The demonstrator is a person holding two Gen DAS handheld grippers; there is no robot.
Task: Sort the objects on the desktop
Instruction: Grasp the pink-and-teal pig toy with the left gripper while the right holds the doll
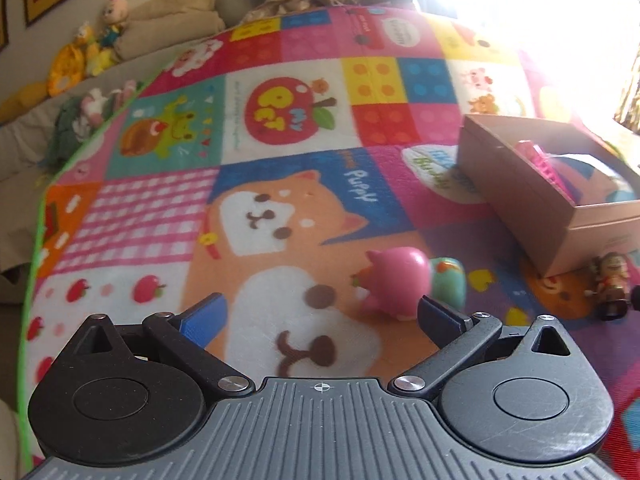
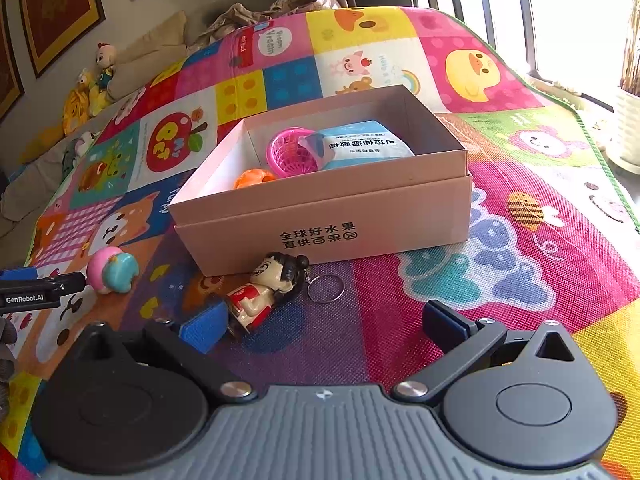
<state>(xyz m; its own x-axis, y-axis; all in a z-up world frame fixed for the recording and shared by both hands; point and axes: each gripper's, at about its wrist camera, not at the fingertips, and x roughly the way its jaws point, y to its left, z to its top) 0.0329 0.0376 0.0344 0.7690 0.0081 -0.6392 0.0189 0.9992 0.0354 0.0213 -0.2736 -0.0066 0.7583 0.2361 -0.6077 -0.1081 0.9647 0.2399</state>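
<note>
- The left gripper (image 1: 320, 316) is spread wide, nothing between its fingers; it hovers low over the mat (image 1: 280, 208).
- Its blue-padded left finger (image 1: 204, 320) and dark right finger (image 1: 440, 318) stand well apart, over the mat's printed puppy face.
- A pink toy (image 1: 394, 284) lies on the mat just ahead of the right finger, close to its tip; whether they touch cannot be told.
- A teal part (image 1: 450, 284) sits against the pink toy's far side.
- The right gripper (image 2: 320, 326) is also released, jaws wide, empty.
- Its left finger (image 2: 204, 330) lies just beside the legs of a doll keychain (image 2: 266, 292); contact cannot be told. The right finger (image 2: 444, 328) is well clear of it.
- The doll lies on its back on the mat, head toward the box (image 2: 332, 216), its key ring (image 2: 326, 288) flat beside the head.
- The box stands open on the mat, just beyond the doll. Inside are a pink basket (image 2: 288, 152), an orange toy (image 2: 254, 178) and a blue-white packet (image 2: 364, 146).
- In the right view the left gripper's tip shows at the left edge, just beside the pink toy.
- In the left view the box is to the right, with the doll at its near corner.
- Plush toys (image 1: 86, 52) sit at the far left, off the mat.
</note>
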